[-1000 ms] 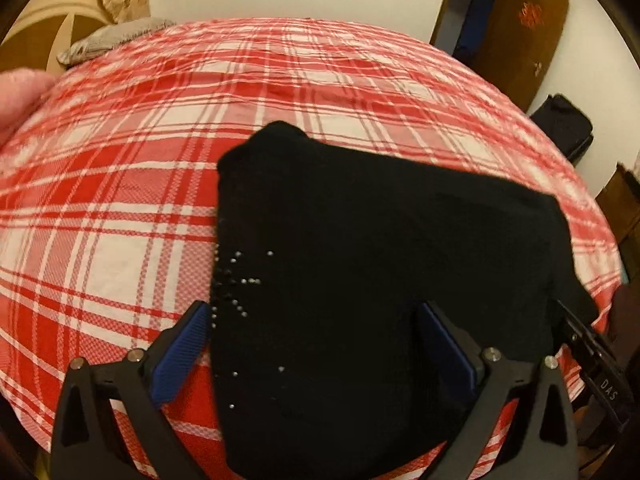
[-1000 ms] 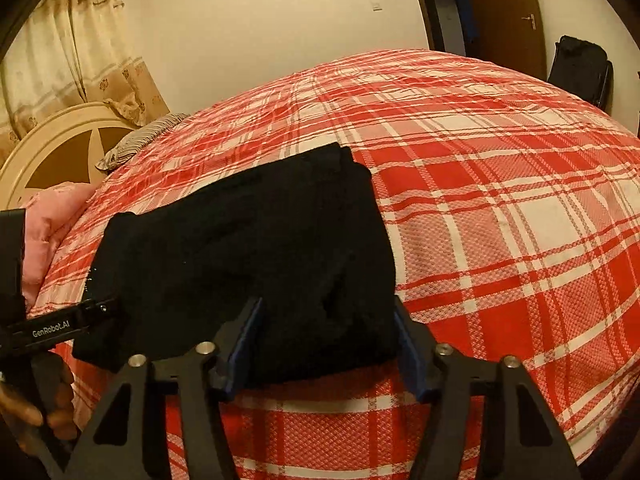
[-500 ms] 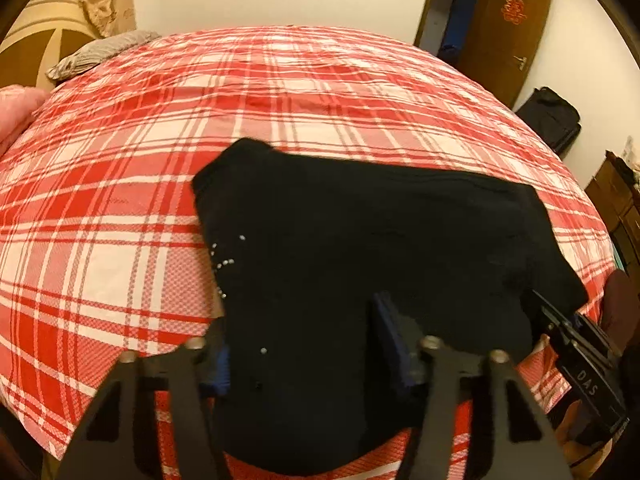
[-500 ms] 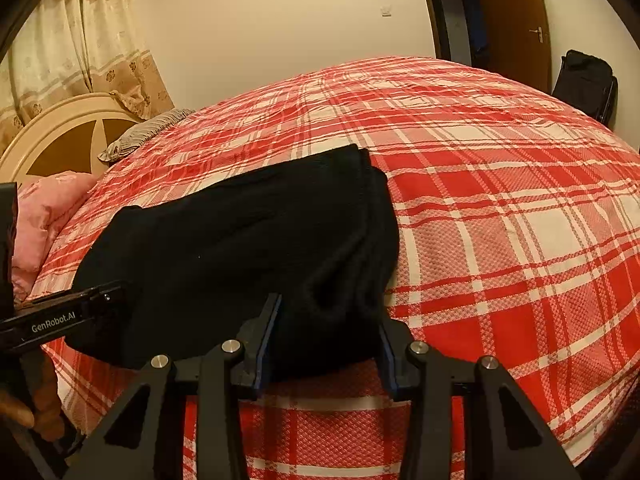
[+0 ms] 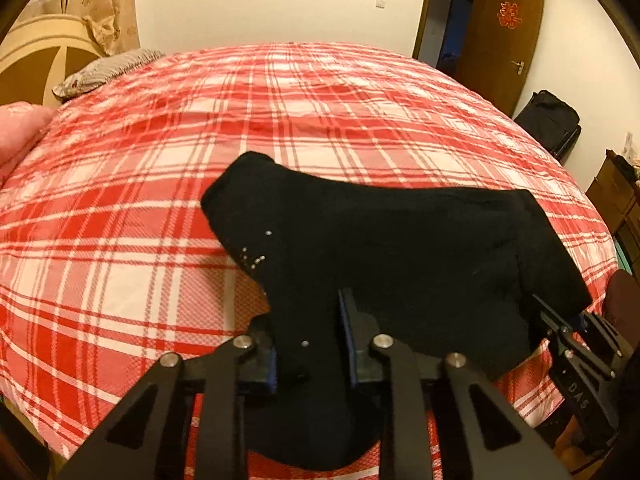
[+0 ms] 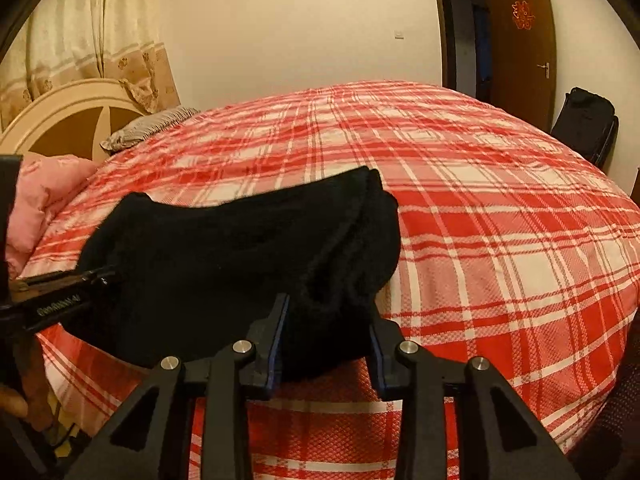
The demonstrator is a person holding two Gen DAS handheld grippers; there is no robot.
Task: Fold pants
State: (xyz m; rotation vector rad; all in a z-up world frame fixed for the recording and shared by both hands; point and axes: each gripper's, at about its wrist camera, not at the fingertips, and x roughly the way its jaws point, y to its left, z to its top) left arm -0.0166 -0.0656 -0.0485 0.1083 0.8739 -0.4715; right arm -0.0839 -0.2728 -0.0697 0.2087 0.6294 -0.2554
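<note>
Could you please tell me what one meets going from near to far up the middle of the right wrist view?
right gripper → black pants → red plaid bedspread → cream wall

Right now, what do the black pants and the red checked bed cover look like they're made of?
Black pants: soft, matte, fuzzy-edged, probably knit or fleece; small shiny studs near one edge. Bed cover: woven fabric, likely cotton, with a fine waffle-like texture in the checks.
</note>
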